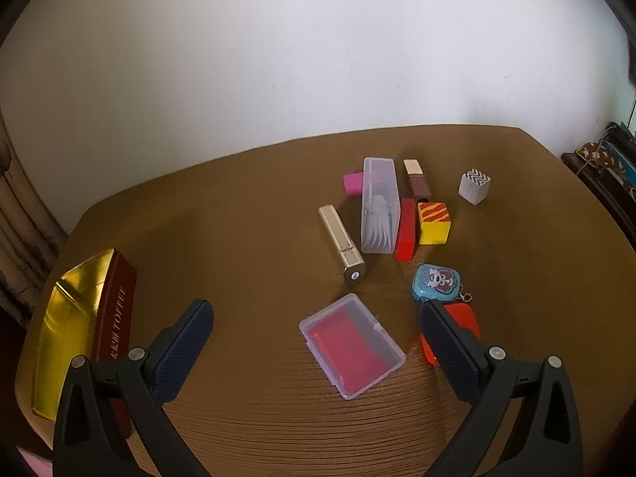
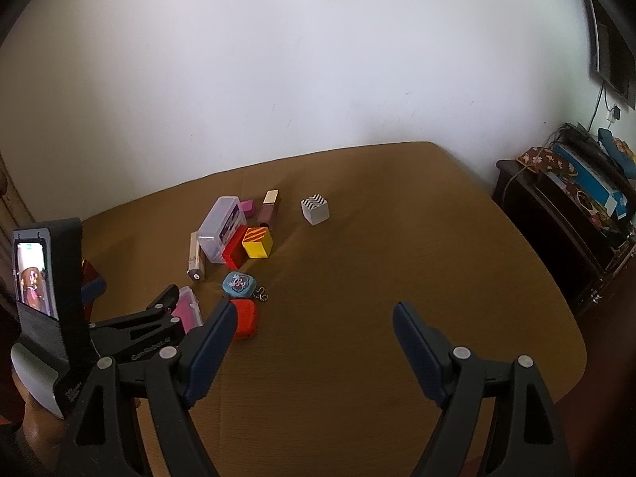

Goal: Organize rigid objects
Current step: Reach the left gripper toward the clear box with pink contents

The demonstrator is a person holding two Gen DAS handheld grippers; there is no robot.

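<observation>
In the left wrist view, the left tool (image 1: 316, 328) hangs with its fingers spread wide and nothing between them; its right finger covers part of an orange-red case (image 1: 463, 328), so that case's full outline is hard to read. At 8 o'clock a gold-lined toffee tin (image 1: 69, 330) is cut off by the tool's frame, its lettering only partly legible. The brown worktop (image 1: 238, 206) shows fine ribbed lines and meets a plain white wall (image 1: 278, 59). Below centre lies a flat clear plastic box (image 1: 351, 349) with something pink-red inside; toward 1 o'clock stand a tall clear container (image 1: 380, 204), a gold tube (image 1: 345, 242), a yellow striped cube (image 1: 434, 223), a white zigzag cube (image 1: 474, 186) and a glossy blue charm (image 1: 437, 283). In the right wrist view, the right tool (image 2: 314, 326) is likewise wide apart and empty above the bare worktop (image 2: 397, 238). At 9 o'clock the left tool (image 2: 167, 302) intrudes, hiding most of the clear plastic box (image 2: 189, 310). A dark cabinet (image 2: 556, 230) with cluttered items sits at 3 o'clock, too blurred to identify.
</observation>
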